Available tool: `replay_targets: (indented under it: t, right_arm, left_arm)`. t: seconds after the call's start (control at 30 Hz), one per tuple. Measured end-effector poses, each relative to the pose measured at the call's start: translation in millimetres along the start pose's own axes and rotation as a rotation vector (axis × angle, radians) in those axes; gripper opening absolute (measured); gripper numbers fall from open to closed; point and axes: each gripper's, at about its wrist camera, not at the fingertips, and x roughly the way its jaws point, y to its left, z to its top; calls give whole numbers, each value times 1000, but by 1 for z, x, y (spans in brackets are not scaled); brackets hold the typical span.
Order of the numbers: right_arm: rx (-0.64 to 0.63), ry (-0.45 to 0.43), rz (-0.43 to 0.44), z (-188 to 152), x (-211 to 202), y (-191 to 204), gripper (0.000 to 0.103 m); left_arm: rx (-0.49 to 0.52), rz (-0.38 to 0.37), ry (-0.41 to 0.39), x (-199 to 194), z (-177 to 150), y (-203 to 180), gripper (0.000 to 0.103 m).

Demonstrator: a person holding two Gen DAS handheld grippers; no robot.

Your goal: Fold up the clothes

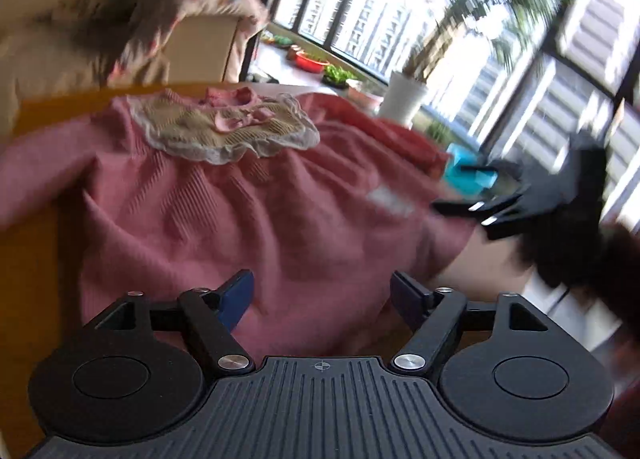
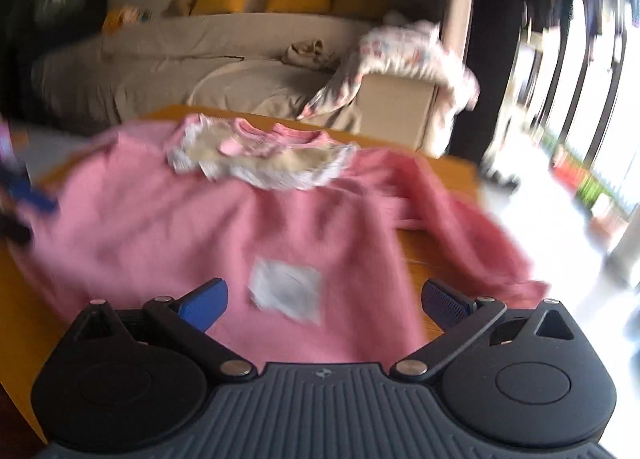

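A pink knitted child's sweater [image 1: 224, 211] with a beige lace-edged collar [image 1: 224, 127] and a small pink bow lies spread on the yellow table [image 1: 28, 259]. My left gripper [image 1: 322, 295] hangs open above the hem, nothing between its blue fingers. In the right wrist view the same sweater [image 2: 224, 227] shows a white label [image 2: 286, 291] near its hem. My right gripper [image 2: 324, 303] is open above that hem, also holding nothing. The right gripper [image 1: 480, 199] appears at the sweater's right edge in the left wrist view. Both views are motion-blurred.
A cardboard box [image 2: 396, 111] draped with a floral garment [image 2: 404, 47] stands behind the table. A beige sofa [image 2: 160, 59] with yellow cushions lies beyond. A white plant pot [image 1: 402, 99], plant trays and tall windows are to the right. A teal object [image 1: 468, 175] sits by the table's right edge.
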Motion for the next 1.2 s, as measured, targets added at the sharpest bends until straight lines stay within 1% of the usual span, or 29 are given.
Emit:
replay_targets:
  t: [0.13,0.17,0.2,0.23,0.27,0.3,0.43,0.57,0.63,0.67,0.7,0.77,0.83,0.9,0.97,1.0,1.03,1.07,1.1,1.13,1.17,1.2]
  right_arm:
    - [-182,-44,-77,-25,-29,16,103]
    - [-163,-48,-60,-24,-30,15,103]
    - [-143,-51,-43,-23,-31,14,103]
    - [-124,-54,-25,-22,-32,13,103]
    - [-104,-57,-8,-21,-33,12,103]
    - [-85,-60,10,-19,-34,10,103]
    - [-7,-73,80,-15,-37,6,103]
    - [71,-85,150,-10,-41,2,103]
    - [111,-91,185,-7,-43,0,103]
    - [130,-94,202,-6,-44,-1,103]
    - [150,-97,220,-5,-45,-2,103]
    - [189,-103,255,-2,-47,-4,103]
    - [228,-109,290,0,-49,-7,103]
    - [362,-80,359,0,-29,-18,103]
    - [501,-54,442,-2,-7,-26,103]
    - [557,-33,469,-4,6,-27,103]
    - [589,-8,473,-5,17,-26,103]
    - [616,38,467,-8,28,-25,103]
    - [593,60,459,-12,28,-22,103]
    - [570,81,451,-16,27,-20,103]
    - [546,102,443,-20,27,-18,103]
    - [497,119,427,-21,20,-16,103]
  left_arm:
    - [279,84,30,10,-11,-44,83]
    - [349,118,28,14,-13,-54,77]
    - [401,147,29,19,-14,-61,58]
    - [447,175,32,24,-14,-67,43]
    - [458,187,37,29,-11,-68,10]
    - [422,171,33,27,-5,-64,4]
    - [224,70,-25,3,20,-40,4]
    - [145,-70,54,-15,9,-37,4]
    - [125,-126,102,-19,-6,-39,15]
    - [127,-140,108,-22,-12,-39,33]
    - [131,-149,108,-25,-16,-40,56]
    - [132,-137,71,-32,-19,-38,74]
    - [77,-134,19,-33,-13,-28,76]
    - [-33,-161,-45,-30,-6,-12,82]
    - [-179,-204,-92,-22,-2,10,84]
    - [-262,-220,-84,-13,-3,22,84]
    - [-344,-234,-66,-4,-4,35,84]
    - [-393,-236,-30,3,-9,42,83]
    - [-431,-233,13,10,-15,48,83]
    - [-434,-211,51,13,-21,50,83]
    - [-418,-198,59,12,-27,51,79]
    - [-416,-186,60,7,-30,52,80]
